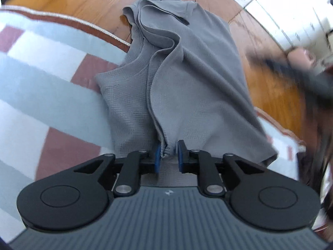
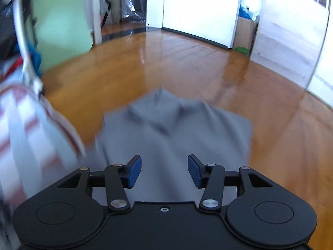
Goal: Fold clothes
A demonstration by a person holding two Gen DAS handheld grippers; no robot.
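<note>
A grey knit garment point(image 1: 187, 79) lies crumpled across the edge of a striped rug point(image 1: 41, 73) and onto the wooden floor point(image 1: 83, 0). In the left wrist view my left gripper point(image 1: 169, 156) sits at the garment's near edge. A bunched fold of the hem lies between its blue pads point(image 1: 157, 158), with a gap showing beside the fold, so the jaws stand slightly open. In the right wrist view my right gripper point(image 2: 164, 170) hovers open over the same grey garment point(image 2: 172, 137), with nothing between its fingers. A blurred hand point(image 1: 301, 56) shows at the right of the left wrist view.
The rug point(image 2: 25, 129) has pale blue, white and dark red blocks with a red border. Glossy wooden floor point(image 2: 166, 66) stretches beyond the garment to a white door point(image 2: 197, 6) and a pale green panel point(image 2: 60, 20). White furniture point(image 1: 291, 16) stands at the far right.
</note>
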